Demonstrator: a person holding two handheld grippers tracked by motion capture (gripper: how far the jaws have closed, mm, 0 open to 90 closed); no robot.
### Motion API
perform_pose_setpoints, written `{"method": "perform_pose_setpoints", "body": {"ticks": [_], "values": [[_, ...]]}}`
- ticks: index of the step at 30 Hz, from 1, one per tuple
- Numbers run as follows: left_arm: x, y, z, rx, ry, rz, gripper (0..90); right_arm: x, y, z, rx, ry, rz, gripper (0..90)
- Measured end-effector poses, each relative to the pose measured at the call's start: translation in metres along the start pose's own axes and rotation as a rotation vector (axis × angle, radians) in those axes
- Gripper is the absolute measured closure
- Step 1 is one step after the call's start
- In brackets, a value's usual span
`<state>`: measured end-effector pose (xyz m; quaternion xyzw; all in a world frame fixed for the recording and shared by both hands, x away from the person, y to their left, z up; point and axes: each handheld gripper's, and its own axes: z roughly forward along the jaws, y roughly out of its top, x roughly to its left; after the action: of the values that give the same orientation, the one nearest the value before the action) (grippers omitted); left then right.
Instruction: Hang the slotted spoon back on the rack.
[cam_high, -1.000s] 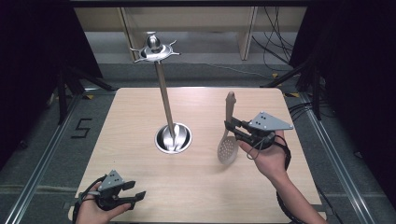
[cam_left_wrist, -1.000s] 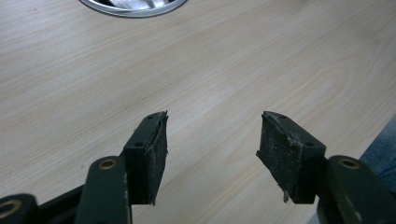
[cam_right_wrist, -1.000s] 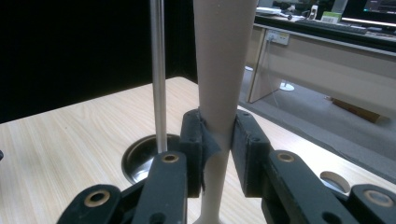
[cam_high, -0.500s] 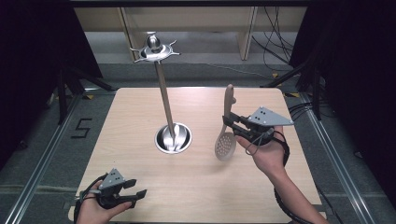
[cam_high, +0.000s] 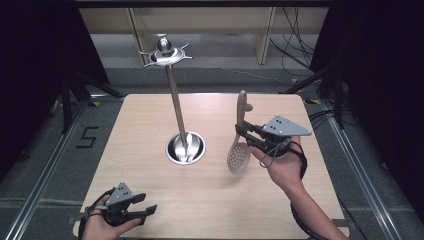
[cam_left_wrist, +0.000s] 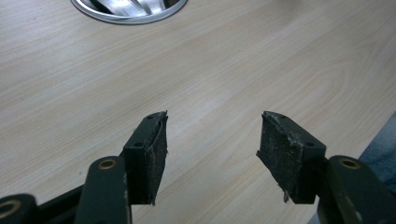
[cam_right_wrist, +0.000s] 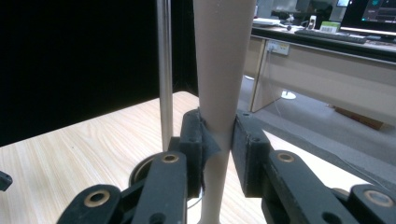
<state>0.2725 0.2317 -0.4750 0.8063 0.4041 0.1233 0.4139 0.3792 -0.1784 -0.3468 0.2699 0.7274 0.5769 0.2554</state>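
Note:
A beige slotted spoon hangs upright above the table's right half, bowl down and handle up. My right gripper is shut on its handle, which runs between the pads in the right gripper view. A metal rack stands mid-table: a round base, a thin pole and a hooked crown on top. The pole rises just left of the handle in the right gripper view. My left gripper rests open near the front left edge, its pads over bare wood.
The wooden table ends close behind my left hand. The rack's base rim shows at the top of the left gripper view. Cables and a shelf unit lie beyond the table's far edge; rails flank both sides.
My right gripper has lifted the spoon and turned it from tilted to nearly upright, shifting slightly toward the rack. The left gripper stays put at the front left.

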Motion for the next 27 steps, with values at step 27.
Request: {"method": "perform_pose_setpoints", "body": {"ticks": [27], "values": [[0.0,0.001,-0.008,-0.041,0.028,-0.003,40.8,0.003,0.013,0.015,0.005,0.006,0.03,75.8]]}}
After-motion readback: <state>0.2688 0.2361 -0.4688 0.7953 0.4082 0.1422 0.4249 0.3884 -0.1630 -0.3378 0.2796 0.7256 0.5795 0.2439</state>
